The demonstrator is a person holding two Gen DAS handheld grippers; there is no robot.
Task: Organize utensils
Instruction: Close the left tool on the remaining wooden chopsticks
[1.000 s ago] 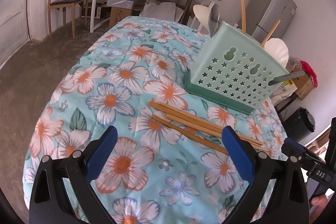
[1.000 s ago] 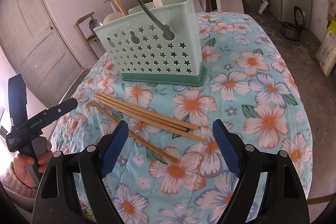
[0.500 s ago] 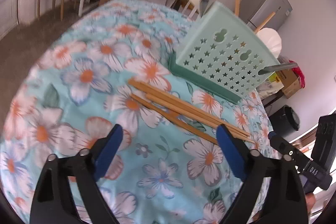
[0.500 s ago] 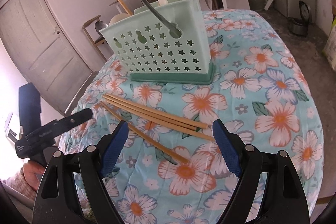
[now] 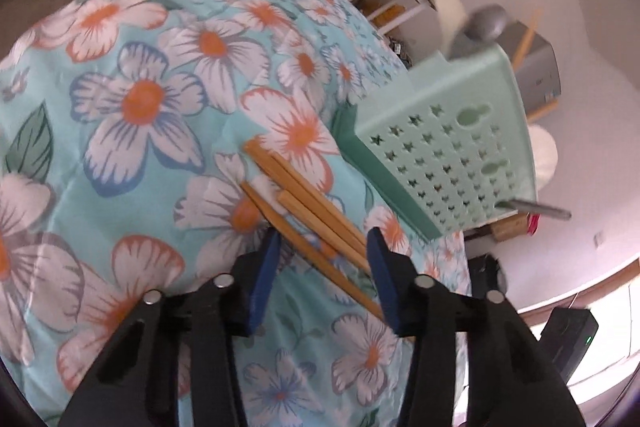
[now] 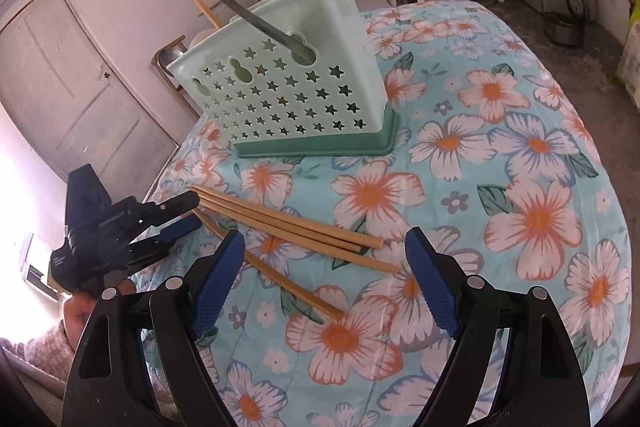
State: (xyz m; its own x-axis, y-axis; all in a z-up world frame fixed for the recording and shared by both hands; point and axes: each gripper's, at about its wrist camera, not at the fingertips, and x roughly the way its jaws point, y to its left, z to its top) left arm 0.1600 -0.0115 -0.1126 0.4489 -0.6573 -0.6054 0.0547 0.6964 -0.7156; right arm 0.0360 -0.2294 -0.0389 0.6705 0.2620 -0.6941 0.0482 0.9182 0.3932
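My left gripper is low over the flowered cloth, its jaws have just been closing, and the wooden chopsticks lie between the two blue pads. I cannot see the pads pressing on the sticks; there is a gap on each side, so the jaws are partly drawn in, not clamped. From my right wrist view that same gripper sits at the left end of the chopsticks, with my hand behind it.

My right gripper hangs above the cloth with its jaws wide apart and nothing between them but the near ends of the sticks lying on the table below.

The chopsticks lie loose in a fan, just in front of the green utensil holder, apart from its base. The holder stands upright and already has a few wooden and metal handles sticking out of it.
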